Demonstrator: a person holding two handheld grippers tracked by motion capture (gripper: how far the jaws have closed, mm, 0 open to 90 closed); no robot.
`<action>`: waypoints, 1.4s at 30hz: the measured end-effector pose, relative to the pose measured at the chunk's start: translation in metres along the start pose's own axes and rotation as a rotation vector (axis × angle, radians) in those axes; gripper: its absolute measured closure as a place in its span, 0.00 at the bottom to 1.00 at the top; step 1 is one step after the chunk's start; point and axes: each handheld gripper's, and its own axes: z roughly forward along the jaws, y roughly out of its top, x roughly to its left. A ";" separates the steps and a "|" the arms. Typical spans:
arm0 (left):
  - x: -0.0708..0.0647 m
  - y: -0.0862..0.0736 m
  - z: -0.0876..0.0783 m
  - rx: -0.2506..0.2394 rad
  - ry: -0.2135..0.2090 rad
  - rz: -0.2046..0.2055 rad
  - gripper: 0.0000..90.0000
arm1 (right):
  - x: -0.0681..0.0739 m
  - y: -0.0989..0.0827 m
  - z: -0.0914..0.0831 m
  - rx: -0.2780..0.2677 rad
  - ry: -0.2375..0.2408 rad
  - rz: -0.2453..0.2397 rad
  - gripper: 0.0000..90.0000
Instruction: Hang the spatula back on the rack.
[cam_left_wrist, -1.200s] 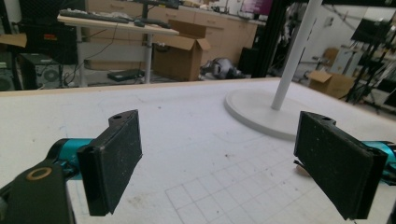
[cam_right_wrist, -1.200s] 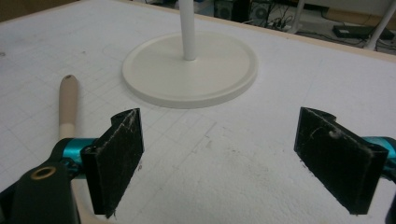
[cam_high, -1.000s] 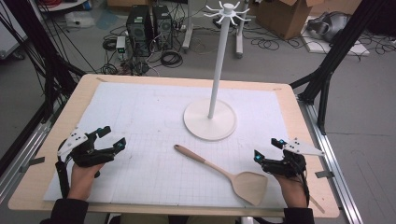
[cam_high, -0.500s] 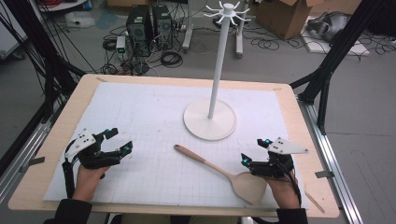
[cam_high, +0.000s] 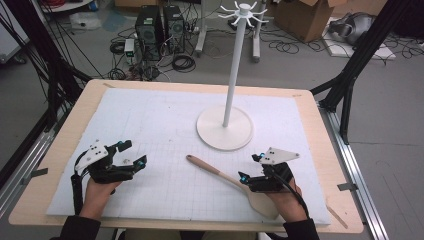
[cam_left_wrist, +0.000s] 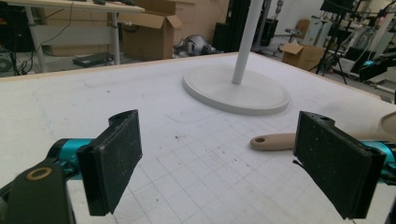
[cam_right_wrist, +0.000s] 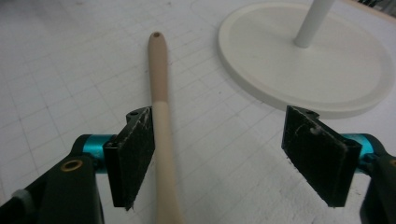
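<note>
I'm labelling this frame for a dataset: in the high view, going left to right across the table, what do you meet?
Left gripper → wooden spatula's handle end → white stand's base → right gripper.

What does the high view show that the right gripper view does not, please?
High view: the white stand's hooked top, the beige wooden spatula's flat blade, and the left gripper. Right gripper view: the small hole ending the spatula's handle, which lies unclamped between the open jaws of the right gripper; these have just been closing. Shared: the handle and the stand's round white base.
</note>
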 end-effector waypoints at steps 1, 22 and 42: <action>-0.001 0.000 0.001 0.003 -0.003 -0.001 0.18 | 0.001 0.000 0.002 0.015 0.010 -0.005 0.32; -0.005 -0.002 0.012 0.037 -0.030 -0.026 0.18 | 0.020 0.003 0.050 0.298 0.122 -0.106 0.62; -0.009 -0.002 0.017 0.042 -0.048 -0.030 0.18 | 0.023 0.007 0.055 0.376 0.137 -0.106 0.87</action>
